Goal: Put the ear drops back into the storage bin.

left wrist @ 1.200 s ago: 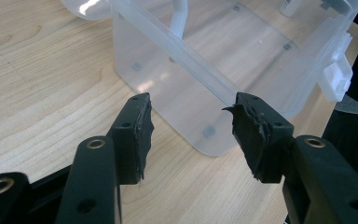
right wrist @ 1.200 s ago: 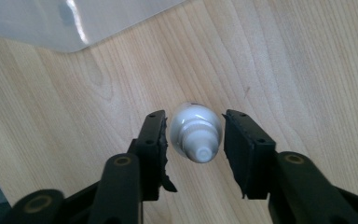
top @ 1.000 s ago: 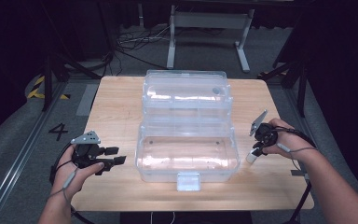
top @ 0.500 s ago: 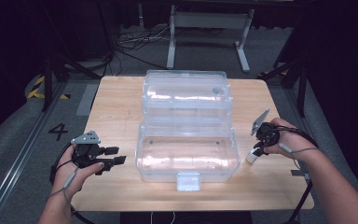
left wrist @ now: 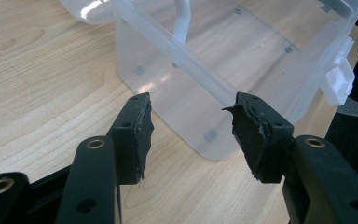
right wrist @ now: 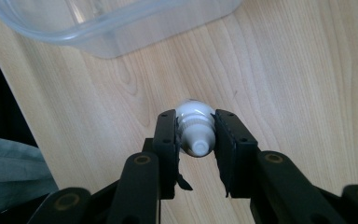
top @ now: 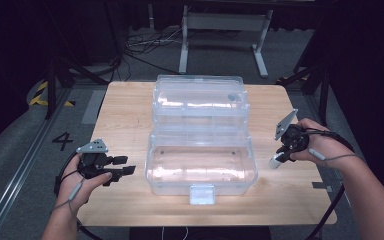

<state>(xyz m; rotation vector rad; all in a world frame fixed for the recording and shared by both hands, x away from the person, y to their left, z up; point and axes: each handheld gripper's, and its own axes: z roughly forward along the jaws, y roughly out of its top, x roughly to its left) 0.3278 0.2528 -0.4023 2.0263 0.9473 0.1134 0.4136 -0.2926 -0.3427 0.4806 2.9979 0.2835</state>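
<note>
Room: it is dark, with a grey floor point(top: 20, 150), black cables point(top: 140, 45) and a metal stand point(top: 220, 30) behind the table.
Table: in the high view, a light wood table point(top: 125, 115) sits in the middle.
Box: a big clear plastic box point(top: 200, 165) stands open on the table, with its lid point(top: 200, 97) laid back on the far side.
Latch: a small pale latch point(top: 202, 194) is on the near wall of the box.
Left gripper, high view: the left gripper point(top: 122, 166) is held by a hand point(top: 77, 182) at the left of the table, near the box but not touching it. Its jaws point at the box.
Right gripper, high view: the right gripper point(top: 278, 159) is held by a hand point(top: 320, 147) at the right of the table, close beside the box. A small white bottle point(top: 276, 161) pokes out of it, tilted down toward the wood.
Left gripper view: the left gripper point(left wrist: 191, 126) has its jaws wide apart with nothing between them. The near corner of the box point(left wrist: 214, 88) is just ahead of them, and the latch point(left wrist: 339, 81) shows at the right.
Right gripper view: the right gripper point(right wrist: 196, 135) has its jaws squeezed on the bottle point(right wrist: 195, 123), one jaw on each side. The bottle's round cap end faces the camera.
Bottle and table: the bottle is above the bare wood point(right wrist: 284, 70). I cannot tell if it touches the wood.
Bottle and box: the rounded edge of the box point(right wrist: 112, 28) is farther off at the top, apart from the bottle.
</note>
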